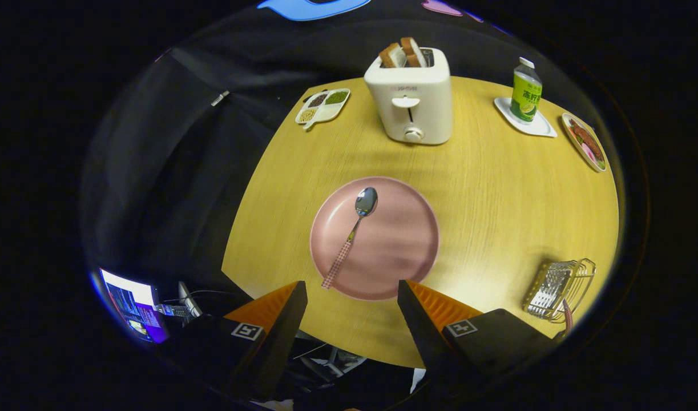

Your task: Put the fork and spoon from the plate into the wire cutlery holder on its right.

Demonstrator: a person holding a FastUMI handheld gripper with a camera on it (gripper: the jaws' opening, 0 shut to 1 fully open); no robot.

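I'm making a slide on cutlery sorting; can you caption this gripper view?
Open claw hovers before the pink plate holding a spoon; wire cutlery holder stands to its right.

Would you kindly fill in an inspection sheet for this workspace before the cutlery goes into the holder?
Surface: round wooden table, no spills seen.
Job's things: spoon lies on the pink plate, bowl away from the fingers; wire holder to the plate's right, a pink handle showing at it. No fork on the plate.
Clutter: toaster with bread, snack tray, bottle on a white dish, patterned plate, all beyond the pink plate.
Grippers: hand-held gripper open, holding nothing, at the plate's near edge.
Cables: some off the table near a lit screen.
Surroundings: black cloth wall.
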